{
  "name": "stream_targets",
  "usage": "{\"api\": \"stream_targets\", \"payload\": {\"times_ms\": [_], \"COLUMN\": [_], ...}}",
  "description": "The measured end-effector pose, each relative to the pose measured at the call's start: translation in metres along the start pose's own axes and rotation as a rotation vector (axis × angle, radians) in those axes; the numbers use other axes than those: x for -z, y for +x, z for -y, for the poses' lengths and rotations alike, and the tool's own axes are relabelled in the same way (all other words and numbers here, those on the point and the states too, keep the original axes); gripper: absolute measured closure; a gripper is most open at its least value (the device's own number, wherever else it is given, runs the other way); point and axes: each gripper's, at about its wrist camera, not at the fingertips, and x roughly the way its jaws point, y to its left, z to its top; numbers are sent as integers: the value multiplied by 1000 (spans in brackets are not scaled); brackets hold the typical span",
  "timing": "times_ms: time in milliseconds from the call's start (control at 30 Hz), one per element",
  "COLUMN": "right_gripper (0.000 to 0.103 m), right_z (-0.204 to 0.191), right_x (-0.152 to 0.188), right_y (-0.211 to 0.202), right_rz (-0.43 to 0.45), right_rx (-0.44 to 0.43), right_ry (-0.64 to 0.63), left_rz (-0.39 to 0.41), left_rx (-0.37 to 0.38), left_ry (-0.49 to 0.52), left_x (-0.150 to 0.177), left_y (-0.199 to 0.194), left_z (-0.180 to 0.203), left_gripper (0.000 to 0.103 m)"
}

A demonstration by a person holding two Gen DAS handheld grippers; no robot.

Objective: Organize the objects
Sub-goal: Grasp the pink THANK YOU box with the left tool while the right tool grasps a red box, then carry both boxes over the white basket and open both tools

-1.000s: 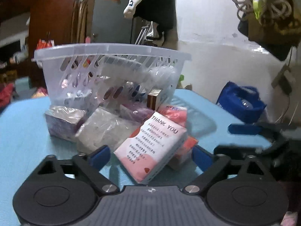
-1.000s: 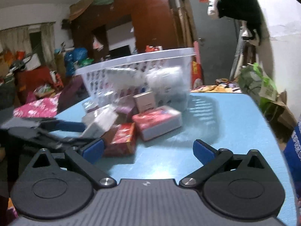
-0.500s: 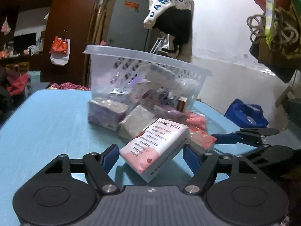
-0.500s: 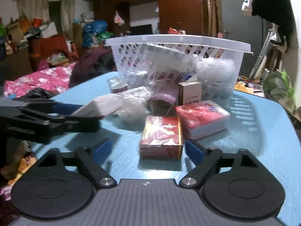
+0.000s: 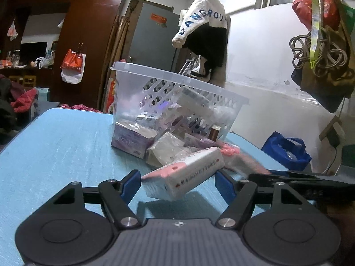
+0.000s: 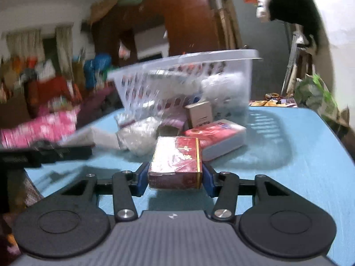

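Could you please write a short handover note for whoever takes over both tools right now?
Right tool: shut on the red box, low over the blue table.
Left tool: open around the pink-and-white tissue pack, not gripping.
The basket already holds some items. Left on the table in front of it: purple pack, clear bag, red tissue pack, small carton.
Still to do: basket these.

Dim indoor light from overhead casts soft shadows on the table (image 6: 288,168); edges bend fisheye-style, and the right view's left side smears with motion blur.
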Motion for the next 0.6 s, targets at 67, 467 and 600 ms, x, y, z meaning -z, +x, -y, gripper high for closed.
{"api": "stream_targets", "payload": {"times_ms": [67,467,600], "right_gripper": [51,50,50], "right_z": [3,12,12], "right_x": [2,4,4], "right_y": [-8,-11,-12], "right_rz": [23,41,44], "right_rx": [-2,1,1], "right_ry": [17,41,42], "left_rz": [-2,12,3], "left_rx": [4,-59,-22], "left_ry": [5,193,218], "left_x": [2,8,8], "left_y": [1,13,22], "left_z": [2,25,31], "left_gripper": [28,18,34]}}
